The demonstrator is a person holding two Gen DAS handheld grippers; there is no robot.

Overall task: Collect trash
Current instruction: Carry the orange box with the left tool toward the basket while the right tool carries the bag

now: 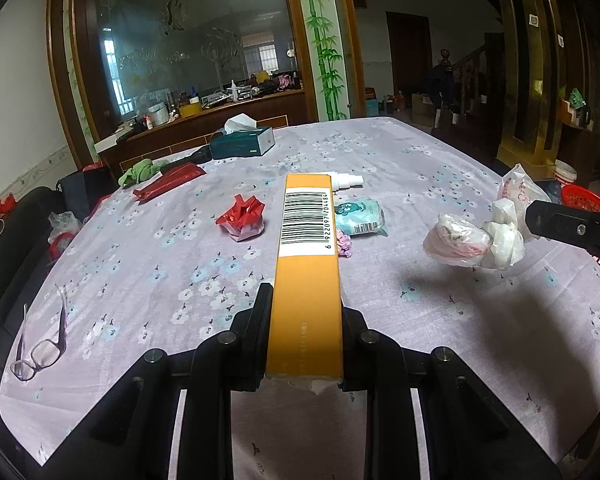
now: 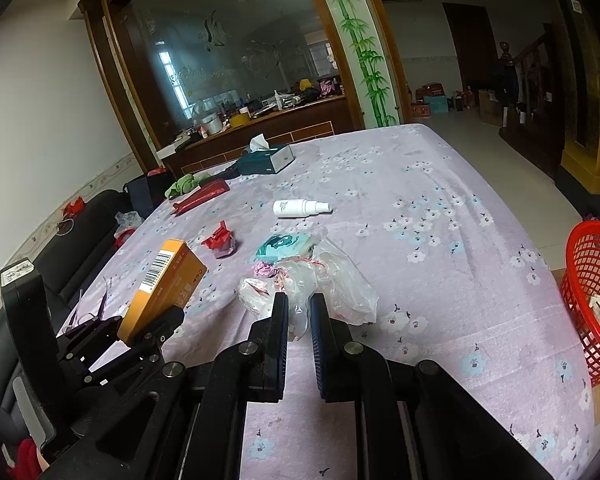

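Above the flowered tablecloth (image 2: 440, 240) I hold two loads at once: my left gripper (image 1: 305, 312) is clamped on a yellow box (image 1: 306, 264), lifted clear of the cloth, and my right gripper (image 2: 299, 312) is pinched on a clump of crumpled plastic bags (image 2: 320, 284), also off the table as the left view shows. The red basket (image 2: 592, 292) stands past the table's right edge, and I judge both loads belong there. To do it well I would carry the bags over first, keeping the pinch tight since thin film slips, and let go only once they hang inside the rim. The box should follow, end first. Left behind are a red wrapper (image 2: 220, 242), a tissue packet (image 2: 284, 246), a pink scrap (image 2: 264, 269) and a white spray bottle (image 2: 300, 208); the glasses (image 1: 44, 344) near the left edge are no trash, so I steer wide of them.
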